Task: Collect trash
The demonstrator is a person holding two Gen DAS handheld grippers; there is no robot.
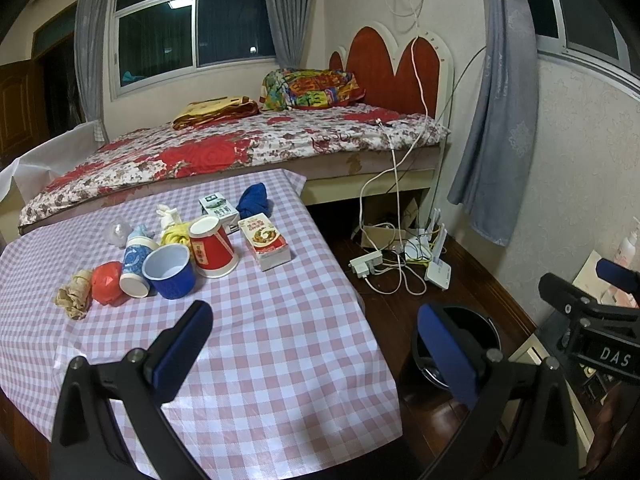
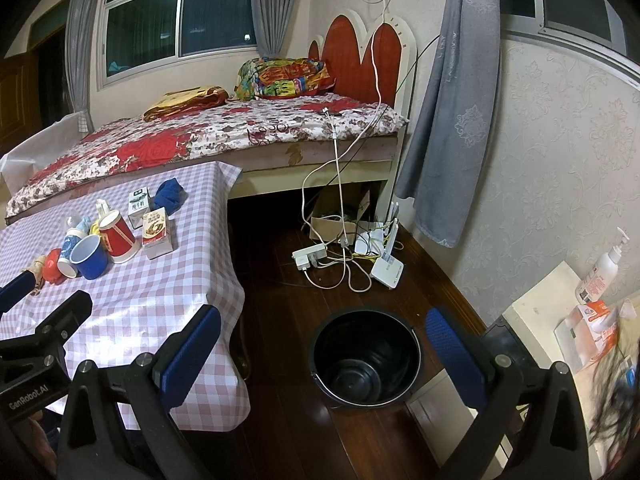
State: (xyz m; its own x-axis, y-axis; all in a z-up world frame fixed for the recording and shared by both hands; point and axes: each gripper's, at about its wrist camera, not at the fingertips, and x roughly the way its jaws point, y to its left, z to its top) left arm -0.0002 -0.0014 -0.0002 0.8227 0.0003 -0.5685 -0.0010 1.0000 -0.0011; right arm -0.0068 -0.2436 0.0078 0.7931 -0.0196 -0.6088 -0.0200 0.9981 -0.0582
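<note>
Two black grippers with blue finger pads held wide apart, both released and grasping nothing: left gripper (image 1: pixel 316 354) poised over the near edge of the pink-and-white checked tablecloth-covered table (image 1: pixel 280 360), right gripper (image 2: pixel 324 356) off the table's right side, above the dark wooden floor. Directly beyond the right gripper, standing on that floor just right of the table: round black plastic bucket (image 2: pixel 366 358), upright and hollow-looking. Further in on the table, toward its far left part, a loose cluster of trash: crumpled brown paper wad (image 1: pixel 74 294), touching a crumpled red wrapper (image 1: pixel 106 282); next, a blue-patterned white paper cup (image 1: pixel 138 264) lying on its side, a blue plastic cup (image 1: pixel 170 270) tipped over with mouth facing the cameras, and a red paper cup (image 1: pixel 212 246) upside down. Just right of the red cup, an orange-and-white food carton (image 1: pixel 264 242) lying flat. Behind these, a yellow crumpled wrapper (image 1: pixel 174 236), a green-and-white milk carton (image 1: pixel 218 208) and a bunched blue cloth (image 1: pixel 254 200). Beyond the table's far edge, a bed with a red floral cover (image 1: pixel 224 148).
</note>
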